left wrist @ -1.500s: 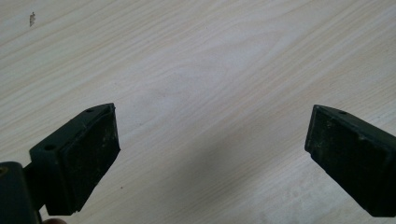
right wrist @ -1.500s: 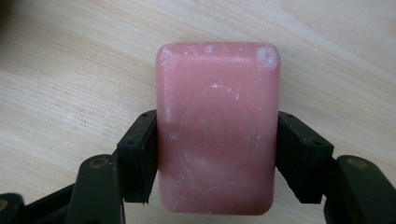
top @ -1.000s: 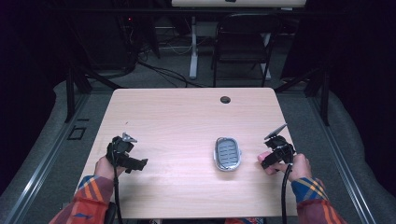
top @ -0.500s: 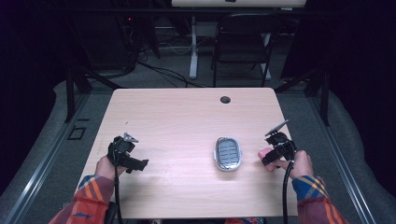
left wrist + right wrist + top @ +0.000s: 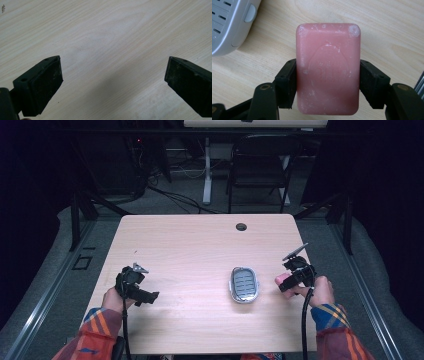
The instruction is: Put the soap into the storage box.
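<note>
A pink bar of soap (image 5: pixel 328 68) is pinched between the jaws of my right gripper (image 5: pixel 328 82), held just above the wooden table (image 5: pixel 200 250). In the high view the soap (image 5: pixel 281 280) pokes out toward the grey slotted soap dish (image 5: pixel 244 284), which lies a short way to the left of my right gripper (image 5: pixel 290 281). A corner of that dish (image 5: pixel 229 22) appears at the upper left of the right gripper view. My left gripper (image 5: pixel 145 296) rests at the table's left front. Its jaws stand wide apart over bare wood, and the left gripper (image 5: pixel 112 80) holds nothing.
A round cable hole (image 5: pixel 241 226) sits near the table's far edge. Beyond the table stand a black chair (image 5: pixel 260 170) and a white desk leg (image 5: pixel 206 170), with cables on the floor. Both sleeves (image 5: pixel 90 335) come in at the bottom.
My right gripper has lifted slightly with the pink soap in it. The left gripper and the soap dish have not moved.
</note>
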`<state>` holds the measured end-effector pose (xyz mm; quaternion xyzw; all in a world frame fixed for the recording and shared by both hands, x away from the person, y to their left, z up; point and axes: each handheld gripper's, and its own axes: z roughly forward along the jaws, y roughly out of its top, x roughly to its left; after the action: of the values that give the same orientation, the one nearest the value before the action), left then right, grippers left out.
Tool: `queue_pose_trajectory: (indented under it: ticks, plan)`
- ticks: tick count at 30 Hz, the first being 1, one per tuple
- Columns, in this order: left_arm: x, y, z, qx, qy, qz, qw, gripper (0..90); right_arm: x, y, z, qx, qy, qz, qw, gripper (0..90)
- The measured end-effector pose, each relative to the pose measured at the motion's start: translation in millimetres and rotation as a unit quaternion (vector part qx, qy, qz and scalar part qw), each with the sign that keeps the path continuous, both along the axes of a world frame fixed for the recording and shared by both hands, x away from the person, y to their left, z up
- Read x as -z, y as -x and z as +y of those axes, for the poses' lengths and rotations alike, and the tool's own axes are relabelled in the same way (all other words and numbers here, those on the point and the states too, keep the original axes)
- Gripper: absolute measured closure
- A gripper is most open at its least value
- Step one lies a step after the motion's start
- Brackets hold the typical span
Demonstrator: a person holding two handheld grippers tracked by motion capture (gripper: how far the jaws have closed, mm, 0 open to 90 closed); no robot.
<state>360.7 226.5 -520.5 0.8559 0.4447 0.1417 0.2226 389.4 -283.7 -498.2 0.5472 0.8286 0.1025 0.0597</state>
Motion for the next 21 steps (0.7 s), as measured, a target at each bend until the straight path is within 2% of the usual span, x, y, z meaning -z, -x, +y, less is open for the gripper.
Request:
queue_pose_trajectory:
  ticks: [1, 2, 3, 8, 9, 13, 14, 15, 16, 21]
  plan:
    - [0.0, 0.0, 0.0, 0.000, 0.000, 0.000, 1.0000, 1.3, -1.0, -0.6, -0.2, -0.002, -0.001, 0.002, 1.0000, 37.0]
    - [0.0, 0.0, 0.0, 0.000, 0.000, 0.000, 1.0000, 1.2, -0.8, -0.2, 0.2, 0.006, -0.006, -0.006, 0.9999, 37.0]
    - [-0.1, 0.0, 0.1, 0.001, -0.001, -0.001, 1.0000, 1.2, -3.4, -1.7, -0.6, 0.000, -0.003, 0.000, 1.0000, 37.0]
    - [0.0, 0.6, -1.0, 0.002, -0.001, -0.002, 1.0000, 1.1, -10.7, -5.1, -0.3, 0.007, -0.013, -0.009, 0.9998, 37.0]
    - [0.1, 0.7, -1.1, 0.002, 0.000, -0.002, 1.0000, 1.1, -12.1, -6.2, -0.1, 0.002, -0.013, -0.006, 0.9999, 37.0]
    - [-0.1, 0.3, -0.3, 0.002, 0.000, 0.000, 1.0000, 1.0, -15.7, -9.3, 4.1, 0.007, -0.020, -0.019, 0.9996, 37.0]
    - [0.0, 0.3, -0.2, 0.002, 0.001, 0.000, 1.0000, 1.0, -17.3, -10.8, 4.1, 0.001, -0.016, -0.014, 0.9998, 37.0]
    - [-0.1, 0.4, -0.4, 0.002, 0.000, 0.000, 1.0000, 1.0, -16.7, -11.0, 5.3, 0.006, -0.021, -0.020, 0.9996, 37.0]
    - [-0.1, 0.5, -0.4, 0.002, 0.000, 0.000, 1.0000, 1.0, -18.6, -13.3, 5.1, -0.005, -0.014, -0.013, 0.9998, 37.0]
    - [-0.1, 0.5, -0.4, 0.003, 0.001, 0.001, 1.0000, 0.9, -20.0, -17.7, 8.8, -0.008, -0.014, -0.015, 0.9998, 37.0]
